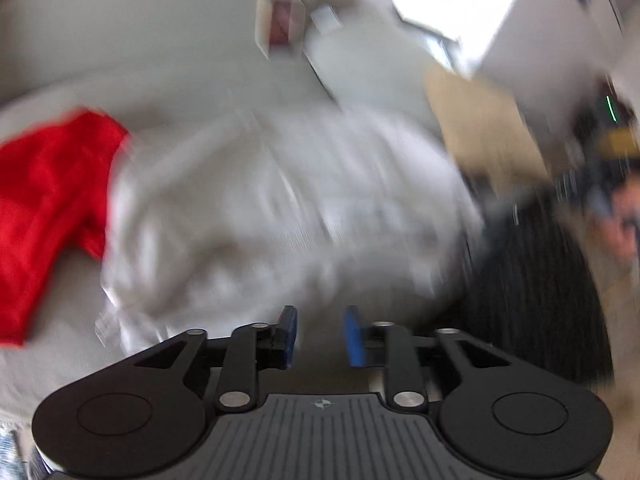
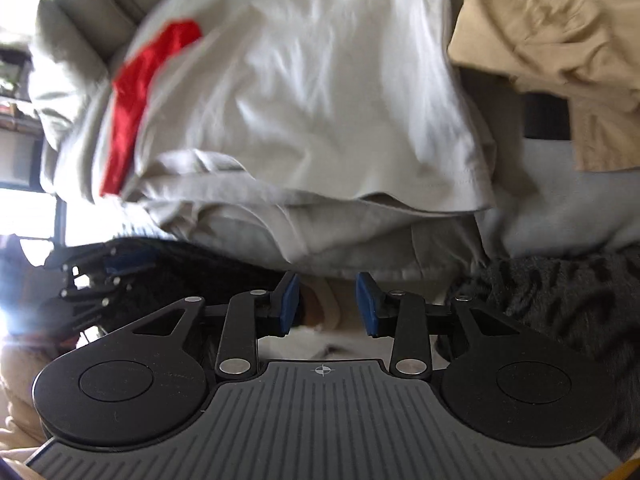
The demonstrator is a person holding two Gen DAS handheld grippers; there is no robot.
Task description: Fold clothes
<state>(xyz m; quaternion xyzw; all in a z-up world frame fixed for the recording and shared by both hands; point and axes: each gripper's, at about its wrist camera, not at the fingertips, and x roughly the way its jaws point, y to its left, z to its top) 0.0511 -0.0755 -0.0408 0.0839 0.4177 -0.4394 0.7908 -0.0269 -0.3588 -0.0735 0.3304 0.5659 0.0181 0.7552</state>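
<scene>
Left wrist view: the picture is smearing badly. The left gripper (image 1: pixel 320 334) is hanging over the near edge of the white shirt (image 1: pixel 280 208), its fingers standing apart and gripping nothing. The shirt is lying bunched on the pale surface (image 1: pixel 120 52). A red garment (image 1: pixel 48 200) is touching its left side and risks getting dragged along. A small box (image 1: pixel 280 20) is sitting well behind.

Right wrist view: the right gripper (image 2: pixel 327 304) is pointing at the shirt's hem, fingers apart and empty. Judgement: each gripper should be closing on one hem corner only, avoiding the layers beneath. A tan garment (image 2: pixel 560 40) is crowding the right; a dark striped fabric (image 2: pixel 580 300) is lying beside.
</scene>
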